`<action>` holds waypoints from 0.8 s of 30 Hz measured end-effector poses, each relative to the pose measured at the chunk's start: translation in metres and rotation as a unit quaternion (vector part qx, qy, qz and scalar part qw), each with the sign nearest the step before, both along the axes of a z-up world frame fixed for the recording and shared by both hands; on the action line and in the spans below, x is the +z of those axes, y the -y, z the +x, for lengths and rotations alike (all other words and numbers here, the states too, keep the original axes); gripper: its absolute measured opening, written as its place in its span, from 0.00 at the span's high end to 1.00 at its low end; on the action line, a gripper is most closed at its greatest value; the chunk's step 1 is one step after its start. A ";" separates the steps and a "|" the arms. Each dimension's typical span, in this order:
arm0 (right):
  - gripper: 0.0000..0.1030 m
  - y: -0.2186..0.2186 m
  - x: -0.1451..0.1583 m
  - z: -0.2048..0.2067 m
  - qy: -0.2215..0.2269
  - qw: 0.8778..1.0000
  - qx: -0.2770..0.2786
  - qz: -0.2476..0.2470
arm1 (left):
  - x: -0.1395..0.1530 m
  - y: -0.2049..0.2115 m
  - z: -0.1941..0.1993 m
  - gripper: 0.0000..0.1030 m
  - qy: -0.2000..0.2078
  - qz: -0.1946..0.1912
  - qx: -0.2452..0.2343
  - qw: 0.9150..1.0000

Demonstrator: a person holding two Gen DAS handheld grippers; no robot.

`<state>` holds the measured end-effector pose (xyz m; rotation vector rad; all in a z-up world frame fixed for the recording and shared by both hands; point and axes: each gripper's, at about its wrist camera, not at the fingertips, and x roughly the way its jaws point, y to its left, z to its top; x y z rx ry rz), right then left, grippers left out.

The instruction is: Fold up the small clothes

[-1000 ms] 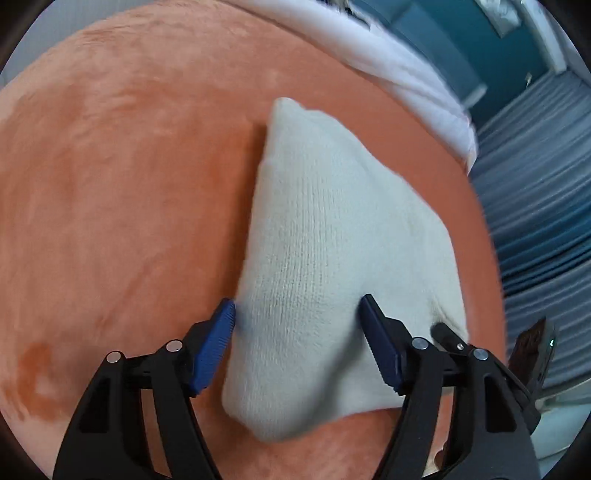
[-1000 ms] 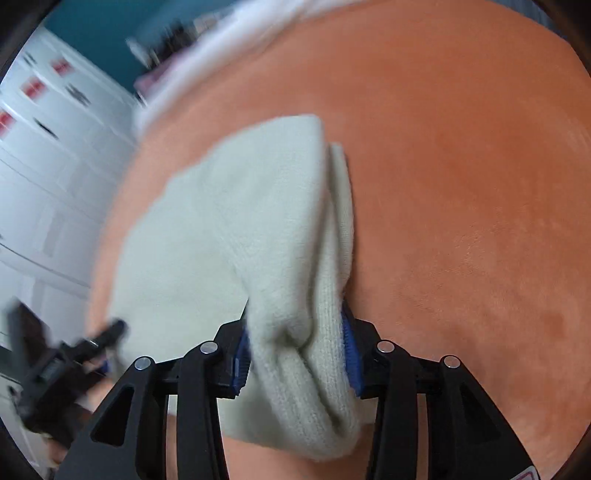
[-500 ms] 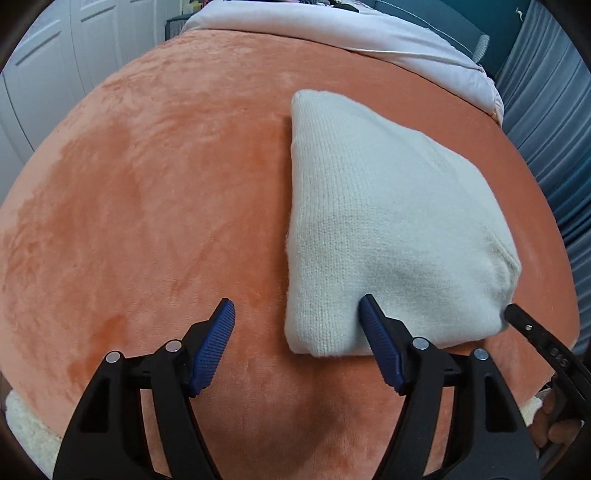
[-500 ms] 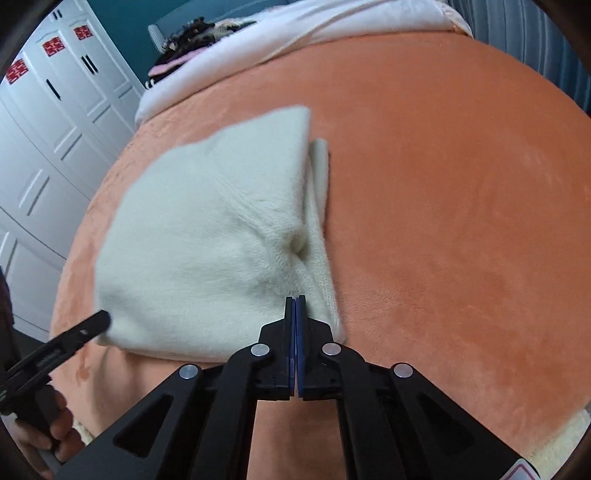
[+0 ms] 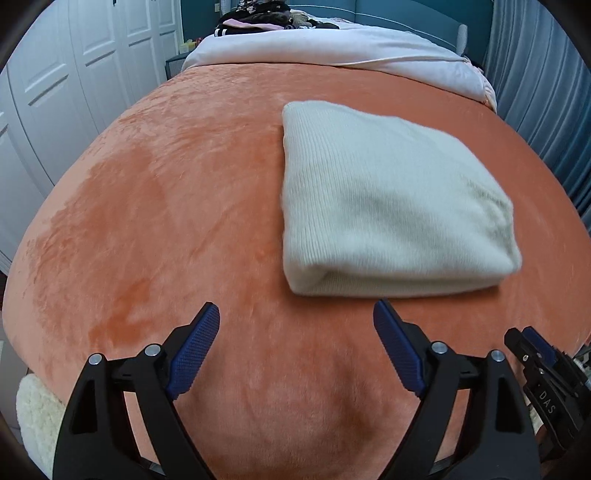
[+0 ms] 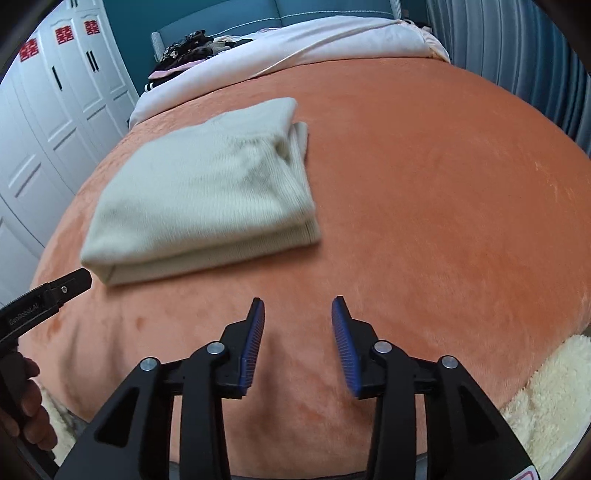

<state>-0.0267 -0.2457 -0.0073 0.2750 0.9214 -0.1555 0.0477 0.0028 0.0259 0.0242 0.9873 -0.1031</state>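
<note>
A cream knitted garment [image 5: 388, 199] lies folded into a thick rectangle on the orange plush blanket [image 5: 166, 221]. It also shows in the right wrist view [image 6: 207, 199], left of centre. My left gripper [image 5: 295, 317] is open and empty, just short of the garment's near edge. My right gripper [image 6: 297, 306] is open and empty, near the bed's front edge, right of the garment. The left gripper's tip [image 6: 70, 284] shows at the garment's near left corner in the right wrist view. The right gripper [image 5: 532, 347] shows at lower right in the left wrist view.
A white duvet [image 5: 332, 44] with a pile of dark clothes [image 5: 255, 18] lies at the bed's far end. White wardrobe doors [image 6: 44, 122] stand on the left, grey curtains [image 5: 546, 92] on the right. A cream fleece layer [image 6: 546, 398] sticks out under the blanket's front edge.
My right gripper let go of the garment, shut briefly, then opened as it drew back. My left gripper also drew back. The garment now rests flat and folded.
</note>
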 end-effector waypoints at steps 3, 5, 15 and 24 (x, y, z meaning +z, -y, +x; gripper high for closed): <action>0.57 -0.005 -0.011 -0.006 -0.002 1.000 0.002 -0.010 | -0.011 0.001 -0.009 0.19 -0.003 0.009 0.002 1.000; 0.54 -0.007 -0.015 -0.007 0.004 1.000 0.004 -0.014 | -0.016 0.002 -0.015 0.19 0.000 0.009 0.004 1.000; 0.35 -0.031 -0.028 -0.018 0.030 0.999 0.014 -0.035 | -0.047 -0.003 -0.030 0.07 0.030 0.031 -0.003 0.999; 0.35 -0.043 -0.015 -0.022 0.054 0.998 0.001 -0.016 | -0.035 -0.005 -0.027 0.05 0.026 0.021 0.008 0.999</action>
